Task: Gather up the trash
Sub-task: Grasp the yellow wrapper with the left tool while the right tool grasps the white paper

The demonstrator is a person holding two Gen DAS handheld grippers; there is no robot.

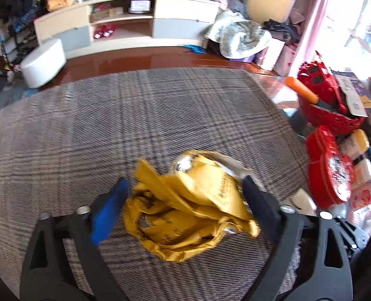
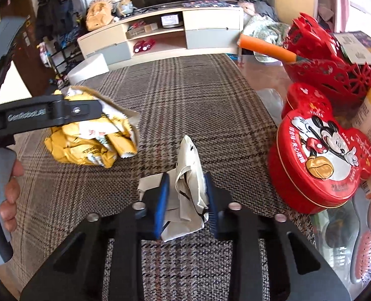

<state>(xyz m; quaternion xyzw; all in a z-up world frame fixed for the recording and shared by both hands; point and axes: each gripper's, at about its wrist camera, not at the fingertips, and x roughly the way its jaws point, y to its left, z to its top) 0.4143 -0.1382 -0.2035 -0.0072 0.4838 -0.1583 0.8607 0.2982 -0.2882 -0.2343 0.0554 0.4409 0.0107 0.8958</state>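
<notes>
Left wrist view: left gripper at lower centre of the frame, jaws spread wide on either side of a crumpled yellow wrapper. Blue pad on the left finger just beside the wrapper's left edge; right finger against its right edge, contact hard to confirm through the blur. Wrapper over the checked cloth that covers the table; whether lifted or lying on it, cannot tell. At right edge of the frame, a red tin and, above it, a red basket with an orange handle poking out toward upper left.

Right wrist view: right gripper at lower centre, jaws pinching a crumpled white paper between the blue pads; paper standing up between the fingers, top tip above them, lower folds spilling out below the left pad. Yellow wrapper at left of the frame, with the left gripper reaching in from the left edge across its top. Person's fingers on the grey handle at lower left. Red tin with a cartoon mouse lid at right, on bare glossy table just past the edge of the checked cloth. Red basket at upper right, orange handle sticking out to the left. Pink hairbrush at lower right edge.
</notes>
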